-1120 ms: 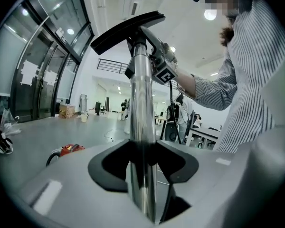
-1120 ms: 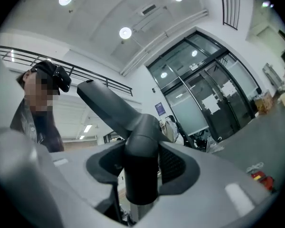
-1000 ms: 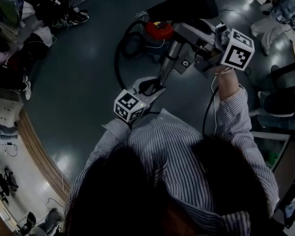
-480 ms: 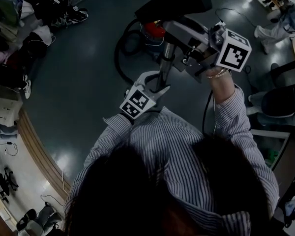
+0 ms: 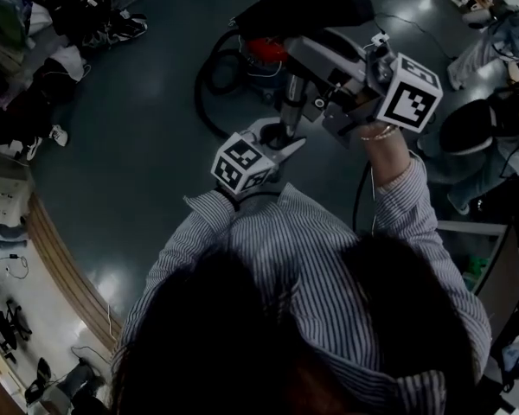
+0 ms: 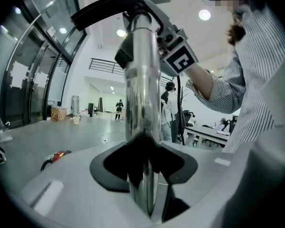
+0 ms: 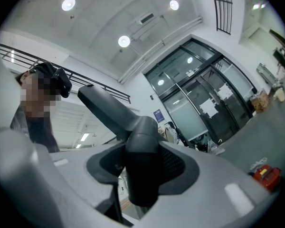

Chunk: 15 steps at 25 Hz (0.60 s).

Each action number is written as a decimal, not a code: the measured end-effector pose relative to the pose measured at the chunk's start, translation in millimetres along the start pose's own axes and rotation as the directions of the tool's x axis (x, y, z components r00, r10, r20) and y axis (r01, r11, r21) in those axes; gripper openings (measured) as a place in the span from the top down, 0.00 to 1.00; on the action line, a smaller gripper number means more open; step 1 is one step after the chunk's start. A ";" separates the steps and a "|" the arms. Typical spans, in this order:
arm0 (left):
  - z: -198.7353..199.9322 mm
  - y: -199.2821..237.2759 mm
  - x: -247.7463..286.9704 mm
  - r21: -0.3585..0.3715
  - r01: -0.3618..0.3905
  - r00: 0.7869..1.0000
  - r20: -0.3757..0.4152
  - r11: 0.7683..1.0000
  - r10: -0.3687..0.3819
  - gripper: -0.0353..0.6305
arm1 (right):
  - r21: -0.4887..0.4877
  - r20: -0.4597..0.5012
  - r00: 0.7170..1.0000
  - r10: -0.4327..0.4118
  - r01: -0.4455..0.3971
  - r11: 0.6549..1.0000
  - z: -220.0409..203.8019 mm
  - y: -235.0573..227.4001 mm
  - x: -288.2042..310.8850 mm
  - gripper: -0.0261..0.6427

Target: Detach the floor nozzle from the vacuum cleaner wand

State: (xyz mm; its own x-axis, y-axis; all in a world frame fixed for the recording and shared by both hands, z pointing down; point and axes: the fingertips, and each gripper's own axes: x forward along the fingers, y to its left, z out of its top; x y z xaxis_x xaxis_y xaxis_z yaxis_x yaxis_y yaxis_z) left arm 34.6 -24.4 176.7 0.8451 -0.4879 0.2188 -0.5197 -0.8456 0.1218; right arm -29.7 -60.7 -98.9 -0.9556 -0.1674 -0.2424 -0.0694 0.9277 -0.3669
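The black floor nozzle (image 5: 307, 3) sits at the end of the chrome wand (image 5: 291, 102), held up above the floor. My left gripper (image 5: 281, 141) stands around the wand lower down. Its jaws have just been closing, and in the left gripper view the wand (image 6: 141, 103) fills the gap between the dark pads (image 6: 115, 161). My right gripper (image 5: 316, 80) is shut on the nozzle's dark neck (image 7: 142, 156), and the flat nozzle head (image 7: 107, 109) slants up to the left beyond it. The joint between neck and wand is hidden by the grippers.
The red vacuum cleaner body (image 5: 261, 52) lies on the dark floor (image 5: 147, 102) below the nozzle, with its black hose (image 5: 209, 80) looped to the left. A cable (image 5: 363, 193) hangs by my right arm. Chairs and desks (image 5: 502, 137) stand at the right, clutter (image 5: 35, 59) at the left.
My left gripper has slid up along the wand towards the nozzle. The nozzle and right gripper have shifted slightly left in the head view.
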 end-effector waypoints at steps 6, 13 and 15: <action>-4.7 -0.2 -14.1 -0.054 0.030 0.999 0.017 0.998 -0.029 0.71 | 0.004 -0.048 0.998 -0.036 0.037 0.999 -0.2 -23.8 -18.5 0.68; -12.5 7.0 -30.2 -0.060 0.026 0.999 -0.019 0.998 -0.027 0.71 | -0.164 -0.103 0.995 -0.008 -0.009 0.986 20.2 -21.2 -30.4 0.68; -19.0 15.9 -42.1 -0.093 -0.026 1.000 0.001 0.995 0.026 0.71 | -0.173 -0.055 0.998 -0.018 0.009 0.985 35.2 -25.5 -35.7 0.68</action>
State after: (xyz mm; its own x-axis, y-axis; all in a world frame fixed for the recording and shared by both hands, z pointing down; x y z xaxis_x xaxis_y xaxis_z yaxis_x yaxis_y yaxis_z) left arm -11.6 -13.2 187.9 0.8311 -0.5101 0.2214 -0.5511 -0.8088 0.2053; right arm 16.3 -90.2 -112.6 -0.9684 -0.1660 -0.1863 -0.1263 0.9700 -0.2078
